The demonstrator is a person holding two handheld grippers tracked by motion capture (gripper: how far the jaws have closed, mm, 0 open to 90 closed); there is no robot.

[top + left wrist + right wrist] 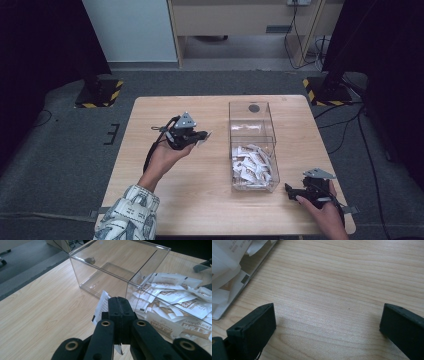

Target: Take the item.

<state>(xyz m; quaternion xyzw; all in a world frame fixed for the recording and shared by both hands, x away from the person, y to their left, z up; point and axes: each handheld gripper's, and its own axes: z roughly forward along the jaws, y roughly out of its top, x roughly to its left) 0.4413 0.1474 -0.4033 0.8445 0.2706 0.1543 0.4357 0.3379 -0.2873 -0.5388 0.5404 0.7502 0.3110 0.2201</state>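
A clear plastic box [252,107] with two compartments stands right of the table's middle. Its near compartment holds a heap of white and brown sachets [252,165]; the far compartment [110,270] is empty. My left gripper [202,136] hovers left of the box, shut on one white sachet [102,305] that sticks out to the left of the jaws. In the left gripper view the box wall [100,277] stands just ahead, with the sachets [175,305] at the right. My right gripper [289,190] rests open near the front right corner, over bare wood [329,302], beside the box corner [234,297].
The wooden table [150,165] has free room on its left half and along the front. Black stands with yellow-striped bases [100,92] sit on the grey floor beyond the far corners. Cables trail at the right [350,125].
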